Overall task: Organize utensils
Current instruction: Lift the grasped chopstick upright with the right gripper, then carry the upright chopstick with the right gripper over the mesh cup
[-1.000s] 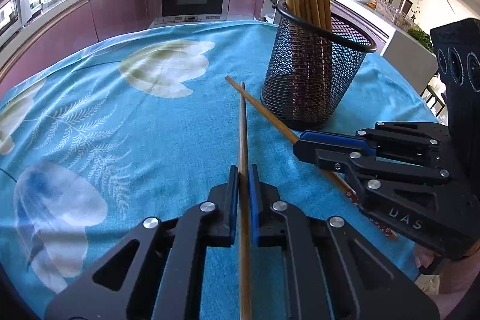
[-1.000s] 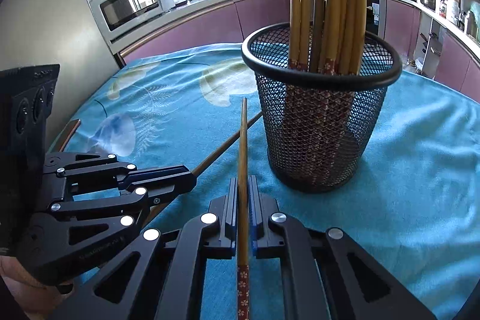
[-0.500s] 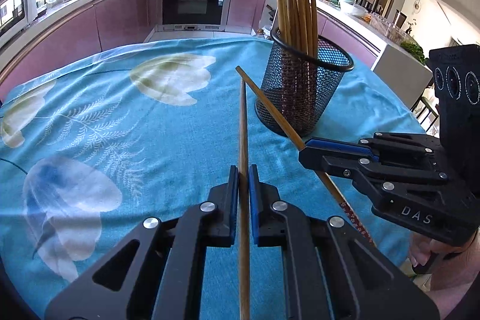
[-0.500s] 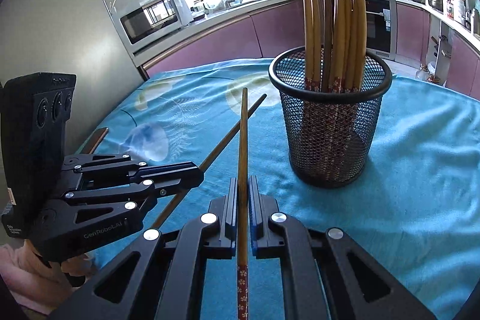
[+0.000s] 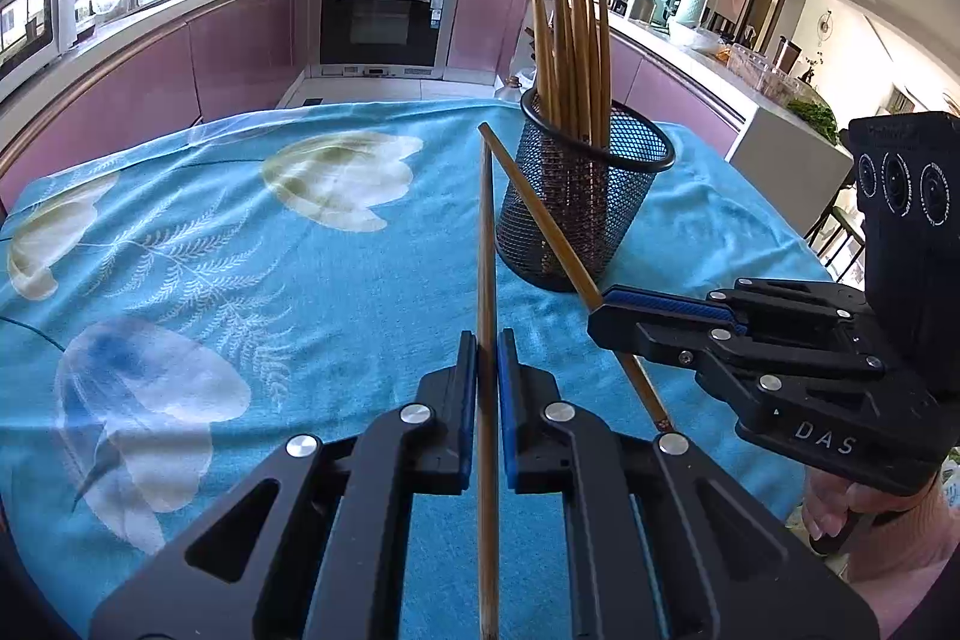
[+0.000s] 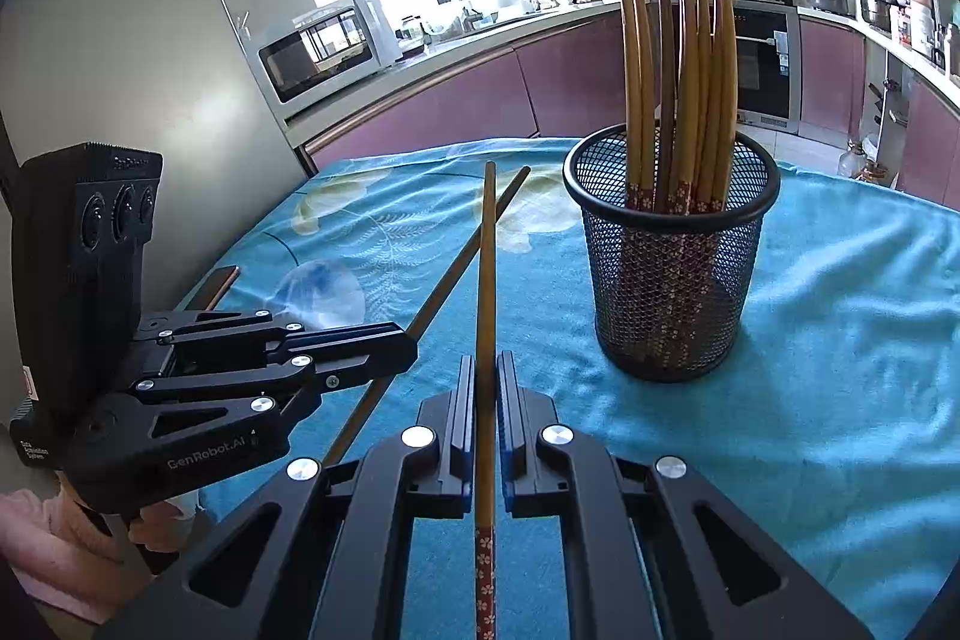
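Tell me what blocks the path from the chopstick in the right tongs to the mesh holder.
Nothing visible stands between that chopstick and the mesh holder. The holder's mouth is partly filled by upright chopsticks, leaving open room beside them.

Each camera rides on its own hand-held gripper, looking forward and downward along the fingers, close over the bench [image 5: 360, 280]. Both views share the mesh basket [image 5: 585, 208] [image 6: 672, 280].

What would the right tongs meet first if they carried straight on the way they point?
Probably the blue floral tablecloth, left of the black mesh holder; the right tongs angle downward with their wooden chopstick leading. Depth is uncertain.
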### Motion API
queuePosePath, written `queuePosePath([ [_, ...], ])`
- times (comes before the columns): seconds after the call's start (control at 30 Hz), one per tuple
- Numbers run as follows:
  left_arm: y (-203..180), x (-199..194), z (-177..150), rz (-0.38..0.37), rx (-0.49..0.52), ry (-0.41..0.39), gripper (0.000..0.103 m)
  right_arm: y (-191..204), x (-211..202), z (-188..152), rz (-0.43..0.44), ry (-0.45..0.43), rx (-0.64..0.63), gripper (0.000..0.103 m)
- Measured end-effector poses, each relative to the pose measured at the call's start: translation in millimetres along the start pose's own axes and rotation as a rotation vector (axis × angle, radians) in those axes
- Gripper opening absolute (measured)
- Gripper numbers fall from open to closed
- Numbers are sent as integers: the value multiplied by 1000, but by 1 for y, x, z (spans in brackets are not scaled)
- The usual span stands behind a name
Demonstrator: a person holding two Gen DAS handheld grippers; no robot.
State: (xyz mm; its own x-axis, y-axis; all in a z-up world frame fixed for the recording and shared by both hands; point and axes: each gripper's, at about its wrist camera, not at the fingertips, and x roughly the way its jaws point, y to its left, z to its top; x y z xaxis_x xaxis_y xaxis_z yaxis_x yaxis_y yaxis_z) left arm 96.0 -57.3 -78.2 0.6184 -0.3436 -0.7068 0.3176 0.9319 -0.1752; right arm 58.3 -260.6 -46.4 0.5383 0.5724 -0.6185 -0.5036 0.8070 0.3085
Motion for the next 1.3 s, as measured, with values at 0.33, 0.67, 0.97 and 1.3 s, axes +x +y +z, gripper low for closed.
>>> queuePosePath([
  [0.33, -4, -12, 3, -10, -2, -25, 8, -3, -8, -1, 12, -18, 16, 6],
  [0.67, -3, -20, 5, -29, -13, -40, 8, -7, -14, 1, 17, -39, 30, 6],
  [0.97, -4, -25, 9, -34, -12, -55, 8, -8, -18, 3, 20, -58, 40, 6],
  [1.3, -7, -30, 12, -39, -2, -70, 8, -13, -20, 8, 19, -72, 49, 6],
])
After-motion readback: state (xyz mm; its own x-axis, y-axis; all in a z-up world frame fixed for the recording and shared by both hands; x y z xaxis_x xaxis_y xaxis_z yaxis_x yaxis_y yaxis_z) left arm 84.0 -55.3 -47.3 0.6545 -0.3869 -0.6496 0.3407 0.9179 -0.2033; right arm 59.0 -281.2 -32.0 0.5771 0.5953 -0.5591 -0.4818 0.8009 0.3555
